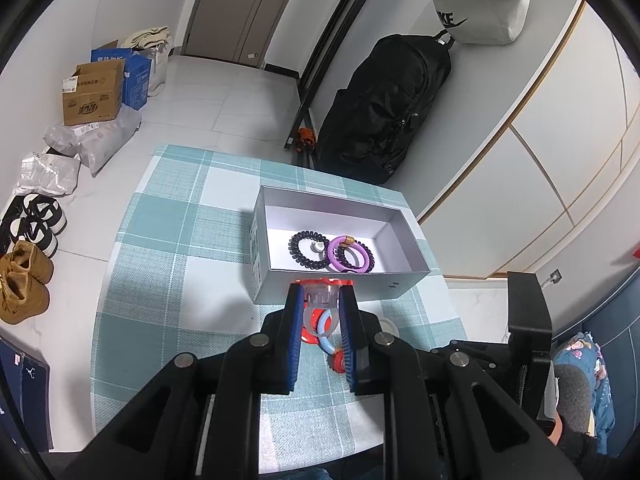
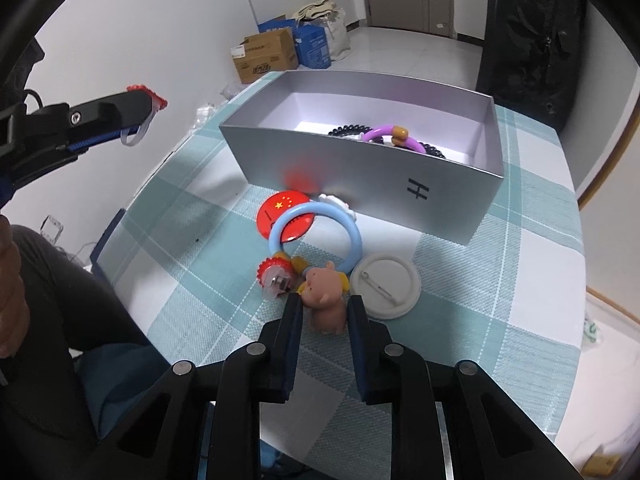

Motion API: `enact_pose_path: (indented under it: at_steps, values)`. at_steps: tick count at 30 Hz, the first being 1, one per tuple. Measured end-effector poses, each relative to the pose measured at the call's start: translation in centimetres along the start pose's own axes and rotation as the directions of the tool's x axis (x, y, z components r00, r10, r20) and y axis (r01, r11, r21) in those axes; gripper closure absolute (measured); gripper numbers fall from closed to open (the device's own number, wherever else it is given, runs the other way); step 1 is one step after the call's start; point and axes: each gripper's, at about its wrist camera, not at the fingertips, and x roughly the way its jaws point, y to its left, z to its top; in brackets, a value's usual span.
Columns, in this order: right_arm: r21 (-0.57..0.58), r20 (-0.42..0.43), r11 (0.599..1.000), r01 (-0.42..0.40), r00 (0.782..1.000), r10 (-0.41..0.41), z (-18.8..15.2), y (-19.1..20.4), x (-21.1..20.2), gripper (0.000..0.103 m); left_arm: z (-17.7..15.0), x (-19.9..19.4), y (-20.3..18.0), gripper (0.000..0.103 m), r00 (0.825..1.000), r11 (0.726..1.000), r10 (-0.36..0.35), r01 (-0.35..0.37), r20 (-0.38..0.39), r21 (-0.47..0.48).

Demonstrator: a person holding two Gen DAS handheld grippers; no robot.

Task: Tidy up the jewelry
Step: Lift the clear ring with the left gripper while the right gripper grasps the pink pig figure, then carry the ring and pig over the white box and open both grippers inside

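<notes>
One toy ring (image 1: 323, 300), head up.

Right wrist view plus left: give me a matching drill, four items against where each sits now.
1 purple bangle
2 white pin badge
3 bear figure
4 clear toy ring

A clamped in right gripper
B clamped in left gripper
C inside grey box
D pin side up on tablecloth

Pairs: 1-C, 2-D, 3-A, 4-B
</notes>
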Motion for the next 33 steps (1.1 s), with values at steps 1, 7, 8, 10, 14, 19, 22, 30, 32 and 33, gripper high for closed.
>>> enact_pose_path:
  at_steps: [1,7,8,10,14,19,22,30,32,33]
  values:
    - [0.007,0.004,1.000,-0.002,1.000,0.002,0.1,-0.2,-0.1,0.082,0.0,0.0,0.0,0.090,1.000,1.000,0.001,-0.001,0.001,-0.002]
    - [0.058,0.041,0.998,-0.008,0.999,0.006,0.4,-1.2,-1.3,0.082,0.2,0.4,-0.2,0.090,1.000,1.000,0.004,-0.004,0.002,-0.002]
    - [0.071,0.052,0.997,-0.014,0.999,0.010,0.5,-1.4,-1.6,0.082,0.2,0.4,-0.3,0.090,1.000,1.000,0.004,-0.004,0.003,0.000]
    - [0.084,0.076,0.996,-0.023,0.997,0.017,0.8,-1.7,-2.3,0.082,0.3,0.5,-0.4,0.090,1.000,1.000,0.002,-0.002,0.004,0.000]
    - [0.099,0.123,0.994,-0.042,0.992,0.030,1.2,-2.1,-3.4,0.082,0.7,0.9,-0.6,0.090,1.000,1.000,-0.003,0.003,0.002,-0.003]
    - [0.111,0.171,0.991,-0.078,0.984,0.058,2.3,-2.4,-4.2,0.082,1.2,1.5,-0.8,0.090,1.000,1.000,-0.007,0.007,0.001,-0.010]
    - [0.111,0.197,0.989,-0.093,0.978,0.070,2.9,-2.4,-4.5,0.082,1.5,1.8,-0.8,0.090,1.000,1.000,-0.006,0.006,-0.002,-0.019]
    - [0.128,0.280,0.981,-0.149,0.954,0.109,5.3,-2.9,-5.3,0.081,2.8,3.0,-1.0,0.090,1.000,0.999,-0.007,0.007,-0.002,-0.033]
    - [0.133,0.294,0.979,-0.157,0.949,0.112,5.9,-3.2,-5.3,0.081,3.2,3.4,-1.3,0.090,1.000,1.000,-0.006,0.006,-0.002,-0.024]
    - [0.136,0.295,0.978,-0.159,0.949,0.113,6.1,-3.3,-5.3,0.081,3.4,3.7,-1.4,0.090,1.000,1.000,-0.004,0.004,-0.005,-0.020]
